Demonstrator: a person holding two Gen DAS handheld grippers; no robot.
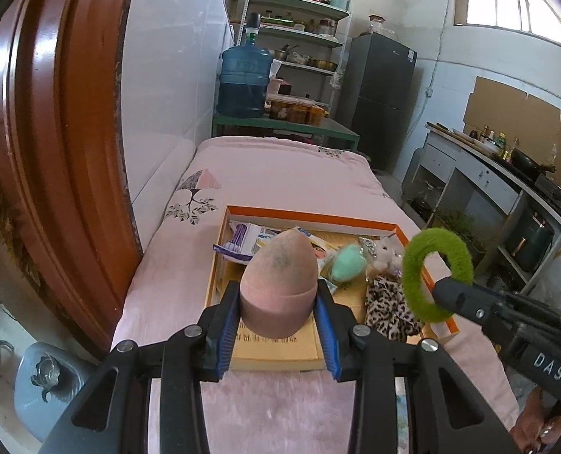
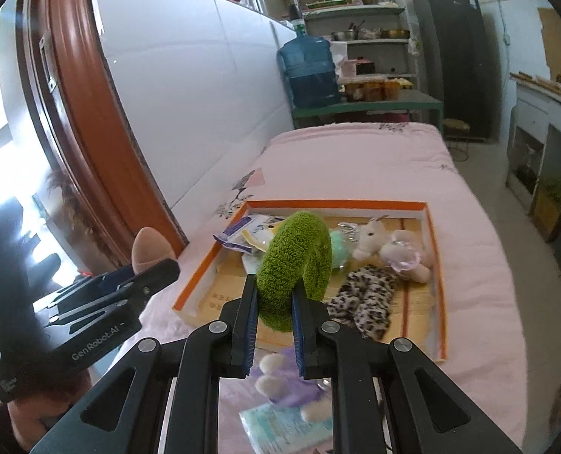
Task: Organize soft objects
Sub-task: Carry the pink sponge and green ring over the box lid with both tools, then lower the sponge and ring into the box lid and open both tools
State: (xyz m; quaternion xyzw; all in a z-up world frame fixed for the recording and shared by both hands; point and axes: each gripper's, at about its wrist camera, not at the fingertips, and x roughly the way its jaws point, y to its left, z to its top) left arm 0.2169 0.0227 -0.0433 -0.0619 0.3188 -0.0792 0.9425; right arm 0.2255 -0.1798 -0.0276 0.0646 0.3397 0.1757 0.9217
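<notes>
- Both loads hang over the near edge of the tray [image 2: 433,265] on the pink bed; the task's soft things are mid-carry.
- Risk: the sponge [image 1: 276,283] is a tapered egg and could squirt out if squeezed off-centre.
- Risk: the ring [image 2: 295,265] is pinched on one side only, so a swing could twist it free.
- Left gripper [image 1: 276,325]: jaws half open, clamped on the sponge's base.
- Right gripper [image 2: 275,325]: jaws nearly closed, biting the green fuzzy ring.

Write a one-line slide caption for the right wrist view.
Right hand-held gripper clamps a fuzzy green ring above an orange-rimmed tray of soft toys on a pink bed.
</notes>
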